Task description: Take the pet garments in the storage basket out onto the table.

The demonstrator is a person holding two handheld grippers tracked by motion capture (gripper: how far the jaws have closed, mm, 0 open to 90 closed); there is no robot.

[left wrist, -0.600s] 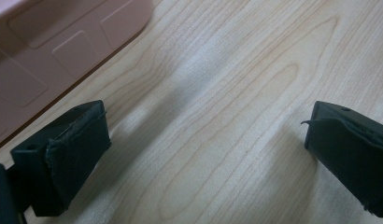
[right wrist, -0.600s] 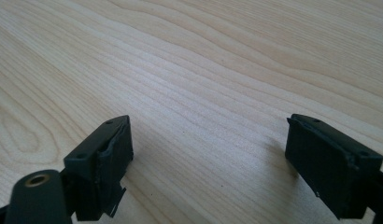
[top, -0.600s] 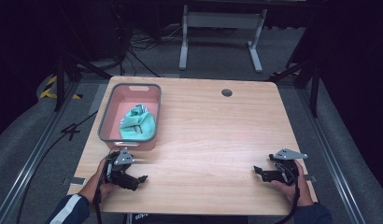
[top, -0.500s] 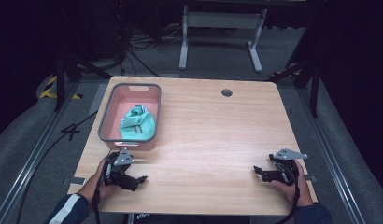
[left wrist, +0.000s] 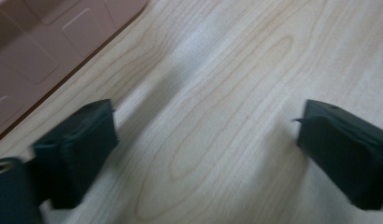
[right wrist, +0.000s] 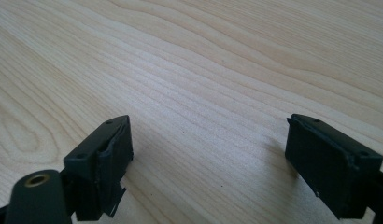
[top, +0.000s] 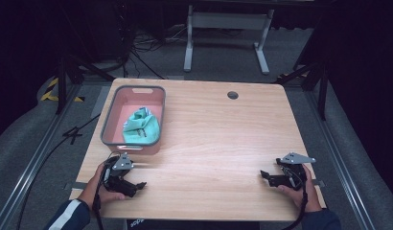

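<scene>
A pink basin with a grey rim (top: 109, 120) stands at the table's left side, and a crumpled teal cloth (top: 141, 127) lies inside it. My left gripper (top: 139, 186) rests low over the wood just in front of the basin, held by a hand. In the left gripper view its jaws stand wide apart over bare wood (left wrist: 206, 123), with the basin's pink wall (left wrist: 45, 56) at the upper left. My right gripper (top: 264, 176) sits near the front right corner. Its jaws are also wide apart, with nothing between them (right wrist: 208, 140).
The light wooden table (top: 218, 134) has a round cable hole (top: 233, 95) near its far edge. Behind the table stand a metal frame (top: 225, 28) and cables on a grey floor. Dark rails run along both sides.
The left hand and gripper have shifted slightly at the front left. The right gripper has stayed where it was.
</scene>
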